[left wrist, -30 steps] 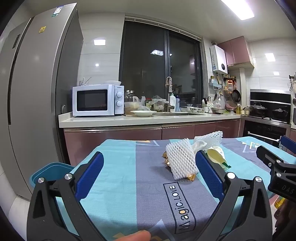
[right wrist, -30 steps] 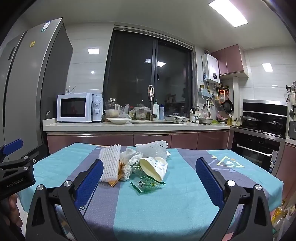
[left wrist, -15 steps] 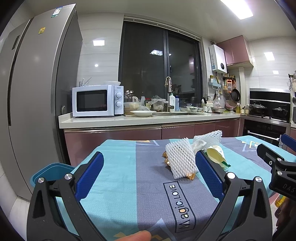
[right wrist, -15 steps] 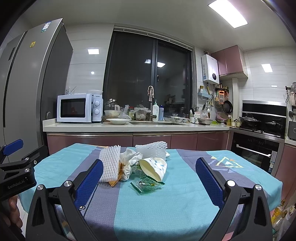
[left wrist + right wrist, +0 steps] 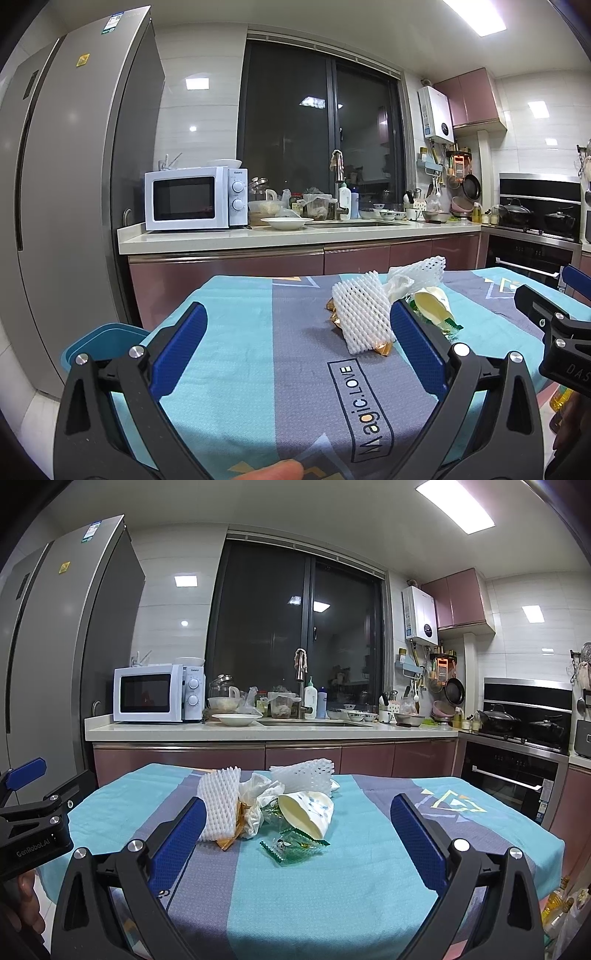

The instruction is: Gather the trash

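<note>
Kitchen counters with a microwave (image 5: 153, 694) and a sink run along the back wall, and a tall fridge (image 5: 66, 206) stands at about 9 o'clock in both wrist views. Nearer, a table under a teal and grey cloth (image 5: 369, 849) carries the trash, all of it in 1 loose heap.

From the right wrist view, the heap sits at about 11 o'clock past the fingers: 1 white foam net sleeve (image 5: 218, 803) standing on the cloth, a second foam net (image 5: 303, 777) behind it, crumpled white plastic (image 5: 258, 801) between them, a tipped paper cup (image 5: 308, 812) with its mouth toward the camera, and a green wrapper (image 5: 293, 846) flat on the cloth just in front of the cup. A gold wrapper (image 5: 380, 347) peeks out under the near foam sleeve.

Both grippers are spread wide and carry nothing. The right gripper (image 5: 295, 838) hovers short of the heap; the left gripper (image 5: 295, 345) hovers over bare cloth, the heap at its 1 o'clock. A blue bin (image 5: 103, 341) shows beside the table's edge at 8 o'clock in the left view; what lies inside it cannot be seen.

As far as these views show, nothing is collected yet. All 6 pieces still lie on the table, so the whole job remains.
</note>
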Demonstrator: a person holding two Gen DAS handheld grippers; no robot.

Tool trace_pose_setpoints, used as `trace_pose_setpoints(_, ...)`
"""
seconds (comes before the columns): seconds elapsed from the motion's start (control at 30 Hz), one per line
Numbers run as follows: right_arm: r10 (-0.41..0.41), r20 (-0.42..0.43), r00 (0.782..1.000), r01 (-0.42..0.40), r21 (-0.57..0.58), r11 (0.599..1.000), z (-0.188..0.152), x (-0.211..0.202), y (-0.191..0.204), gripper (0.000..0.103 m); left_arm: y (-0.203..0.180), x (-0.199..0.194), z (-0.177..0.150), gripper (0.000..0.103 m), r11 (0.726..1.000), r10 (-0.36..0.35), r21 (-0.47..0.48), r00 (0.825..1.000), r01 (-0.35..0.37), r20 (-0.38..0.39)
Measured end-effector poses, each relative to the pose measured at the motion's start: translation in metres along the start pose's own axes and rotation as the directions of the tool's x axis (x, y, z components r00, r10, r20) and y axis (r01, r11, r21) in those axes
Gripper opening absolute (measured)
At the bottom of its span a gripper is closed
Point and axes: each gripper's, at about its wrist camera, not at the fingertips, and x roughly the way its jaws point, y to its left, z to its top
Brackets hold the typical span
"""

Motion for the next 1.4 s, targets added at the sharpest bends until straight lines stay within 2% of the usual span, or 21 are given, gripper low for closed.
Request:
trace_pose_setpoints(0.87,-0.001,-0.010,1.000,0.001,-0.005,1.000,-0.001,0.005,0.002,0.096,-0.002,0.003,0.001,0.098,1.000,0.003,0.004,1.000,-0.003,0.000)
trace_pose_setpoints(1.4,-0.011,-0.044,0.999,0.010,-0.021,1.000,0.001,0.023,-0.003,0.096,-0.007,0.027,0.002,0.098,1.000,-0.018,0.014,0.999,0.018,-0.032)
